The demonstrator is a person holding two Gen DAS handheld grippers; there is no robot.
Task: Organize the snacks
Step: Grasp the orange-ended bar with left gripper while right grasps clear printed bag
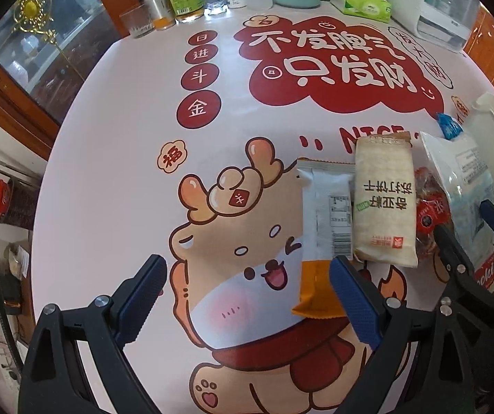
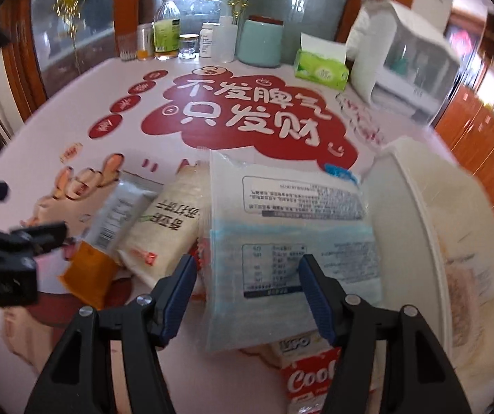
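The left side of the table (image 1: 115, 179) is bare, so a gripper could move there freely. On the right, snack packs lie close together: a white and orange packet (image 1: 322, 227), a cream cracker pack (image 1: 385, 203) and a clear bag (image 2: 281, 241). A white tub (image 2: 436, 227) blocks the right edge. Bottles and jars (image 1: 191, 0) and a tissue box (image 1: 360, 1) line the far edge.

Red packet (image 1: 429, 217) half hidden under neighbouring snacks

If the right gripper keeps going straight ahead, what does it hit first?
Most likely the clear blue-tinted plastic snack bag lying between the open right gripper fingers; depth is uncertain.
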